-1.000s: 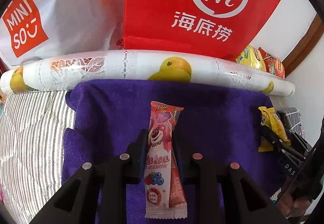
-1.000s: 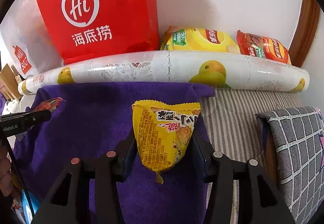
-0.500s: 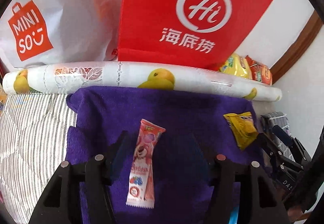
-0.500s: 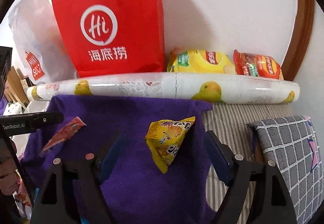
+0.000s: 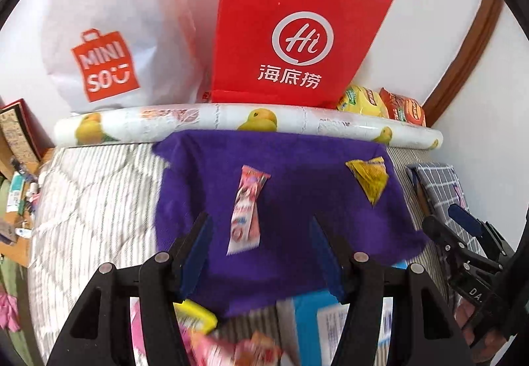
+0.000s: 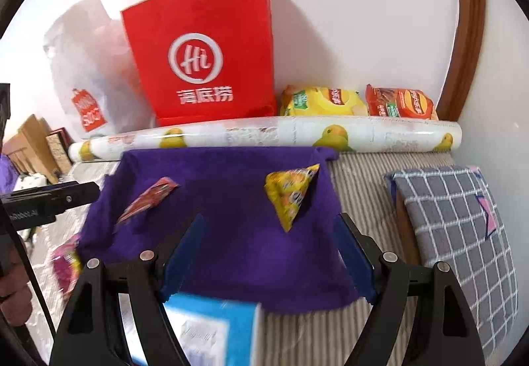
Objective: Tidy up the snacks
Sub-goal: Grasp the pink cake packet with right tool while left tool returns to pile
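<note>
A pink snack stick packet (image 5: 246, 210) lies on the purple cloth (image 5: 297, 174); it also shows in the right wrist view (image 6: 147, 199). A yellow triangular snack bag (image 5: 370, 179) lies near the cloth's right edge and shows in the right wrist view (image 6: 291, 194). My left gripper (image 5: 261, 227) is open and empty, drawn back from the pink packet. My right gripper (image 6: 269, 227) is open and empty, drawn back from the yellow bag. The cloth also shows in the right wrist view (image 6: 215, 174).
A red paper bag (image 5: 291, 35), a white Miniso bag (image 5: 105, 45) and a rolled fruit-print sheet (image 5: 231, 121) stand at the back. Yellow and red chip bags (image 6: 357, 101) lie by the wall. A blue box (image 6: 211, 329) and loose snacks (image 5: 231, 343) lie near me. A checked cushion (image 6: 456, 227) is on the right.
Both grippers have opened, let go of the pink packet and the yellow bag on the cloth, and pulled back toward me. The snacks stay where they were laid.
</note>
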`<state>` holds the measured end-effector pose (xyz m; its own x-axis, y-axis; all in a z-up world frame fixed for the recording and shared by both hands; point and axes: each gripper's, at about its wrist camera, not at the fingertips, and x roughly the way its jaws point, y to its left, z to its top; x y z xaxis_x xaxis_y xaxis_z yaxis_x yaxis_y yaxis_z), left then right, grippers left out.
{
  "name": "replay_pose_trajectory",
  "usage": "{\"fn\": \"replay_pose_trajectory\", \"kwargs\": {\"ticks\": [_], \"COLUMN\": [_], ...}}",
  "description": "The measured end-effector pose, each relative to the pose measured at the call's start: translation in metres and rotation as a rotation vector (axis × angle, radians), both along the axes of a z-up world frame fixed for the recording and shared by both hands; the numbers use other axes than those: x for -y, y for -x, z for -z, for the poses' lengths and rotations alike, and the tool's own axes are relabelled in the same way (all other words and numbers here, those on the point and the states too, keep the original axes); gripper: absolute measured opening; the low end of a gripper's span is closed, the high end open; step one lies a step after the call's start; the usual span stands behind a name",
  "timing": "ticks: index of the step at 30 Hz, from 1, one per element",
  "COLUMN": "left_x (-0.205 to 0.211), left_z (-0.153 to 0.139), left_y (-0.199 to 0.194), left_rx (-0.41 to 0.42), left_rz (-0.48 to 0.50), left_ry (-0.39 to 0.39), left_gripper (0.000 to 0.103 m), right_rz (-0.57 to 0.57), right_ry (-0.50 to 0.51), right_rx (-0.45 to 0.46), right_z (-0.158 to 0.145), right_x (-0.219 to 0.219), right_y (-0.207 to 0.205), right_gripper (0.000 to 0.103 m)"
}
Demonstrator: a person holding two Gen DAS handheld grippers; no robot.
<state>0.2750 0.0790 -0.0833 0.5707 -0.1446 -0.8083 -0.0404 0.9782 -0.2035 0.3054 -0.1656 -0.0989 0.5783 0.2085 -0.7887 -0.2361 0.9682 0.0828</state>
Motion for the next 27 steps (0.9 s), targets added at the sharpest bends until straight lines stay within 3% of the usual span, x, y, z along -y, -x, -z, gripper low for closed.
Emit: {"fn": "replay_pose_trajectory", "kwargs": {"ticks": [7,14,27], "left_x": [-0.006,-0.011,-0.045], "left_z": [-0.015,-0.01,0.009], "left_y": [0.052,0.095,0.153], "left_rx": [0.027,0.026,-0.001], "left_rz": [-0.01,-0.019,-0.095], "left_ry": [-0.007,0.015,0.004], "left_gripper": [0.059,0.059,0.059], "right_rz": [-0.006,0.012,-0.045], "right_ry": [0.021,0.01,-0.03], "right_rx": [0.01,0.006,-0.076], "right_z": [-0.018,-0.025,0.011], "right_x": [-0.002,0.008,-0.012], "right_y": [0.053,0.1,0.163], "right_gripper": [0.08,0.08,0.08]}}
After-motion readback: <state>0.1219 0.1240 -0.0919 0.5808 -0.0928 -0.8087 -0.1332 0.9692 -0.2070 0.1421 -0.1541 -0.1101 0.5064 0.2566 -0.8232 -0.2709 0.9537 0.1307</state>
